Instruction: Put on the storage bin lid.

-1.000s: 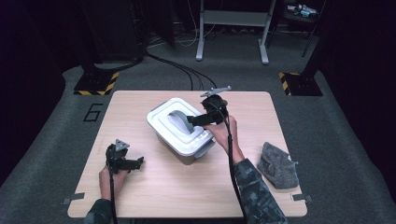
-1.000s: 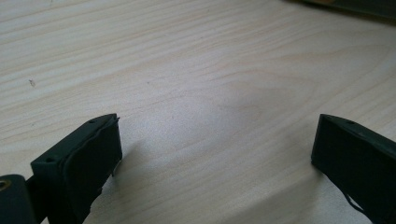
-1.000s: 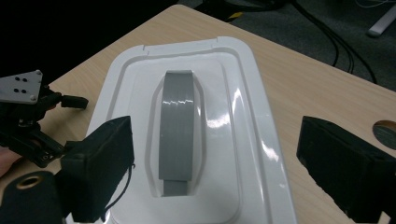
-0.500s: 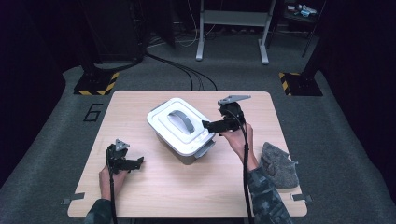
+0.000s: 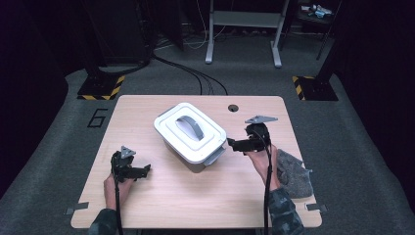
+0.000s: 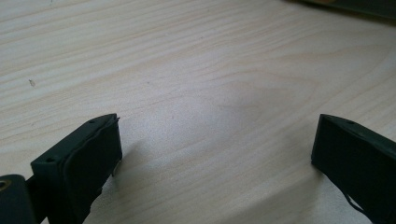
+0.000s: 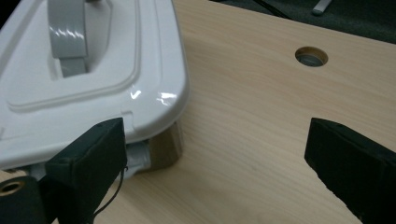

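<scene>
one lidded box, one grey cloth, two grippers: left gripper, right gripper, jaws open, empty.

The storage box has a glossy white lid with a pale grey handle and grey latches. The table is light wood with fine, streaky grain. Both grippers, left and right, are matt black, each topped by a grey plate. A mottled grey cloth lies at the table's edge. Yellow-and-black stripes mark the floor stands.
</scene>
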The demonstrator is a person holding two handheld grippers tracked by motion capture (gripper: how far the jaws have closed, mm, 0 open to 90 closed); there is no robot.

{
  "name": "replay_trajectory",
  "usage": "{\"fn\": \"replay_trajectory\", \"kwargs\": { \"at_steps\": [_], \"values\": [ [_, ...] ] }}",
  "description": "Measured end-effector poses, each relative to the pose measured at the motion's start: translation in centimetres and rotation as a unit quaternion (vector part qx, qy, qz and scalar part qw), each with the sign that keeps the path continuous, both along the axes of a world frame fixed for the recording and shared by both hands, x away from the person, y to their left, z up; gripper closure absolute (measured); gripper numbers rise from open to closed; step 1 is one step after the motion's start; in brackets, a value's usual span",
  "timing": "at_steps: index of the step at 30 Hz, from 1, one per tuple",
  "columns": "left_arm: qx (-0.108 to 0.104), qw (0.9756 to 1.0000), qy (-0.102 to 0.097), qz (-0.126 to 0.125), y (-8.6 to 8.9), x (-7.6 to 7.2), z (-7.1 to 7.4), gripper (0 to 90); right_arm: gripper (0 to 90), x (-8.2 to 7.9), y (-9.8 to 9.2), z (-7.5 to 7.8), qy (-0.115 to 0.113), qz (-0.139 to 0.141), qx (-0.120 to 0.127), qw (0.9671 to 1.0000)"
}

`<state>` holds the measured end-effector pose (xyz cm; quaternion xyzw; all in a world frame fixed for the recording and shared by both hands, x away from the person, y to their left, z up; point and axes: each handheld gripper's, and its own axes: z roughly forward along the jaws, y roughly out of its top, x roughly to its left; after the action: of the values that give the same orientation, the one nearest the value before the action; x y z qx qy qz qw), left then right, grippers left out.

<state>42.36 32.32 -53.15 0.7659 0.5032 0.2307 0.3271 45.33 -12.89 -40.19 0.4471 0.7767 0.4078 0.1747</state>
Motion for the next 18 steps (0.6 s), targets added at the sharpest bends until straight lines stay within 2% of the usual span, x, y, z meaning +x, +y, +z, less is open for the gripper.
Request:
{"fn": "replay_trajectory", "kwargs": {
  "at_steps": [4,7,10,15,17,18],
  "values": [
    [0.000,1.0000,0.000,0.000,0.0,0.0,0.0,1.3,5.5,-0.6,-0.7,-1.9,-0.004,-0.015,-0.004,0.9999],
    [0.000,1.0000,-0.001,0.000,0.0,0.0,0.0,1.3,5.4,-1.0,-1.0,-3.3,0.001,-0.023,-0.003,0.9997],
    [0.000,1.0000,-0.001,0.001,0.0,0.0,0.0,1.3,5.4,-1.7,-1.1,-4.6,0.001,-0.028,-0.015,0.9995],
    [0.000,1.0000,0.000,0.001,0.0,0.0,0.0,1.3,5.3,-2.7,-1.1,-7.2,0.020,-0.029,-0.021,0.9991],
    [0.000,1.0000,0.000,0.001,0.0,0.0,0.0,1.3,5.2,-3.0,-1.0,-8.3,0.036,-0.026,-0.029,0.9986],
    [0.000,1.0000,0.000,0.001,0.0,0.0,0.0,1.3,5.1,-3.1,-1.0,-8.8,0.035,-0.021,-0.030,0.9987]
  ]
}}
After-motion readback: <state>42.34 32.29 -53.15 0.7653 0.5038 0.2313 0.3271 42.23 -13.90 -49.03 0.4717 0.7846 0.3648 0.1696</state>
